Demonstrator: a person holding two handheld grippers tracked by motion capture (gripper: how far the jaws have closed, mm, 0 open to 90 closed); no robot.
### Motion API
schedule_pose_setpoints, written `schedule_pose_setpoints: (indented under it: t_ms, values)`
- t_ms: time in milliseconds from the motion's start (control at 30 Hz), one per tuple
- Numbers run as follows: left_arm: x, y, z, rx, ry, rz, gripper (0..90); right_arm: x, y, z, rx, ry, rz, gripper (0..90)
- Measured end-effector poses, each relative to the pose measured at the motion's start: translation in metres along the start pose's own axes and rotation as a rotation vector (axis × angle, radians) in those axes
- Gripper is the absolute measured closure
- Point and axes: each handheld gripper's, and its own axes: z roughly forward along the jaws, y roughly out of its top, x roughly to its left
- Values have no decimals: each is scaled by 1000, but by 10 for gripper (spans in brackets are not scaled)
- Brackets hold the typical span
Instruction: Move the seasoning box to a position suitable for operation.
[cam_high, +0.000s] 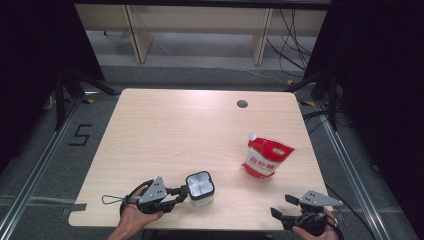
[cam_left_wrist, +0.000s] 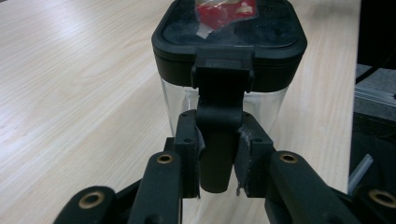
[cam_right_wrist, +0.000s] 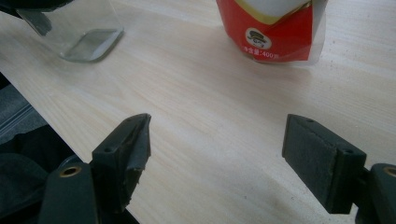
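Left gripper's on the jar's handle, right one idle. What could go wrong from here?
1. The left gripper is shut only on the narrow black handle of the clear container; lifting may let it swing or slip.
2. The container stands near the table's front edge; a pull toward the person could drag it off.
3. The red pouch stands upright on its own; the open right gripper reaching in might knock it over.
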Motion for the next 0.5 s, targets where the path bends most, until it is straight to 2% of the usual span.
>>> schedule_pose_setpoints:
  t_ms: [67, 100, 133, 167, 200, 300, 467, 500]
  values:
    - [-1, 0, 2, -5, -9, -8, 725, 0, 0, 0, 0, 2, 0, 244]
    - [-3, 2, 5, -4, -33, 16, 725, 0, 1, 1, -5, -11, -15, 244]
    - [-3, 2, 5, -4, -33, 16, 725, 0, 1, 1, -5, -11, -15, 244]
    - [-1, 3, 7, -1, -42, 46, 725, -1, 0, 0, -6, -8, -24, 245]
    - [-1, 3, 7, 0, -44, 41, 725, 0, 0, 0, -5, -12, -18, 245]
    - [2, 4, 9, -7, -59, 61, 724, -1, 0, 1, -4, -10, -23, 245]
    - [2, 4, 10, -14, -58, 40, 723, 2, 0, 2, -10, 1, -36, 244]
    - [3, 4, 10, -10, -56, 48, 723, 6, 0, 1, 4, 16, 13, 245]
